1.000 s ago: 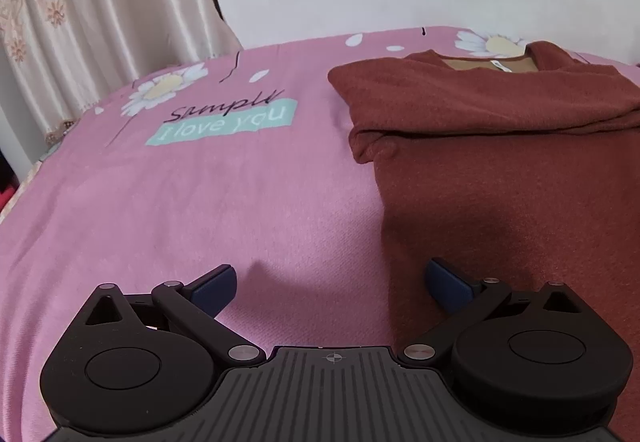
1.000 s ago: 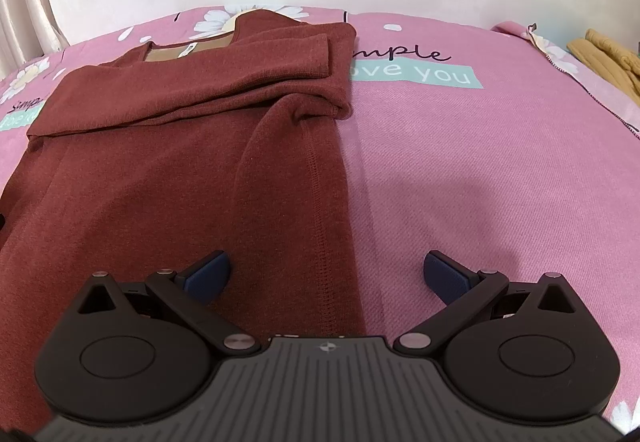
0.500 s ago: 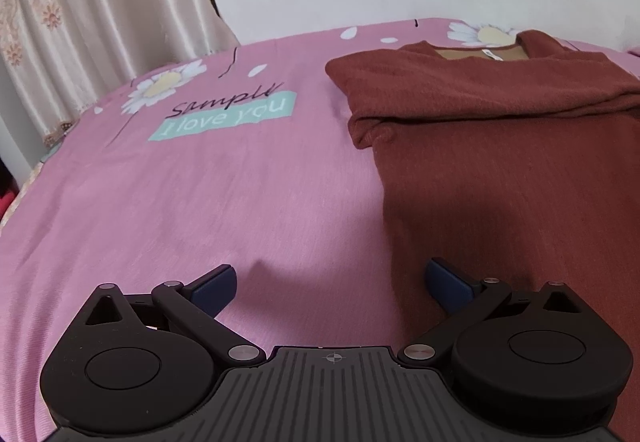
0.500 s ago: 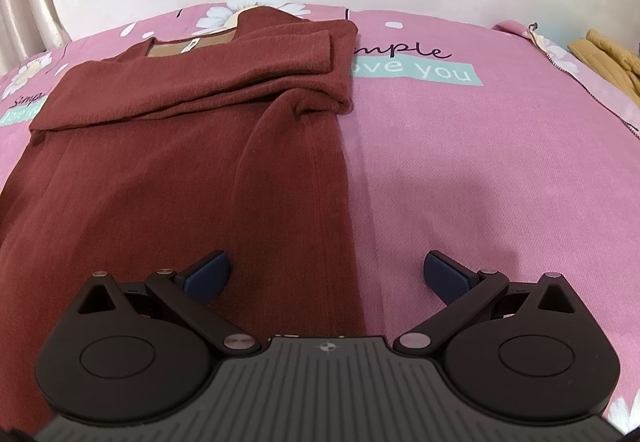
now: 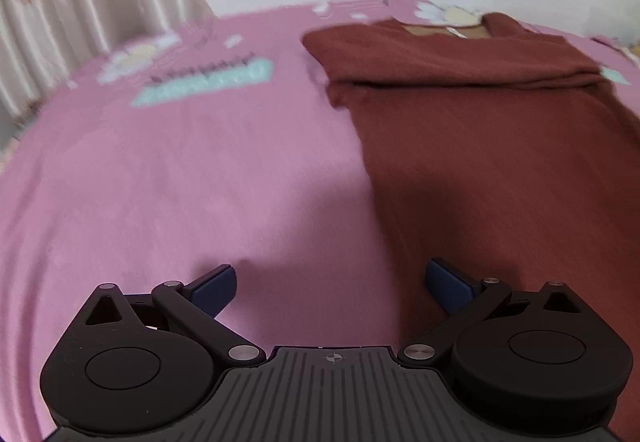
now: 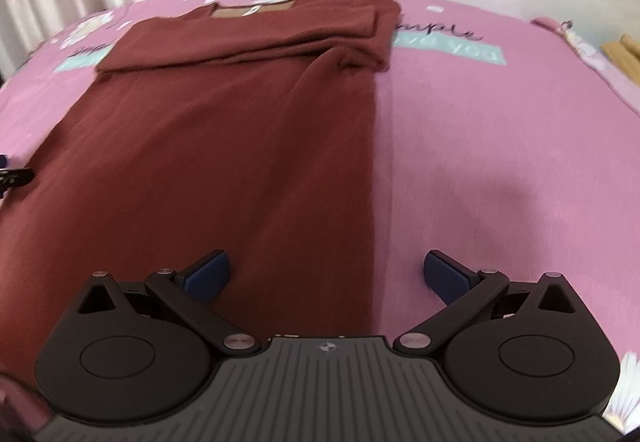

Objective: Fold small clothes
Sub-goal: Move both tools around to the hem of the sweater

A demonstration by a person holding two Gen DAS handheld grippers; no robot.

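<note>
A pink bedsheet (image 6: 500, 146) printed with daisies and a teal "love you" banner is what everything's laid out on, with a plain white wall behind and a pale floral curtain (image 5: 80, 2) off to one side. Spread flat on it is the rust-red long-sleeve top (image 6: 224, 114), neck end farthest from the cameras with a tan inner collar patch showing. Both sleeves look to be already folded in across the chest, stacked in a band just below the collar, so the sleeve step can probably be counted as done. The body below that is lying full length and unfolded, so the hem-to-collar fold (and maybe a final halving) is judged to be what's left. The left gripper (image 5: 330, 284) is seen hovering low at the top's left side edge, jaws spread wide with nothing between them, one blue pad over bare sheet and the other over the fabric. The right gripper (image 6: 326, 274) is positioned the same way on the opposite edge, also wide open and empty, the fabric border running right between its pads. Some tan cloth (image 6: 624, 50) can be made out at the far right of the bed, too blurred to be identified. Both views are smeared by motion, so finer detail can't be read.
</note>
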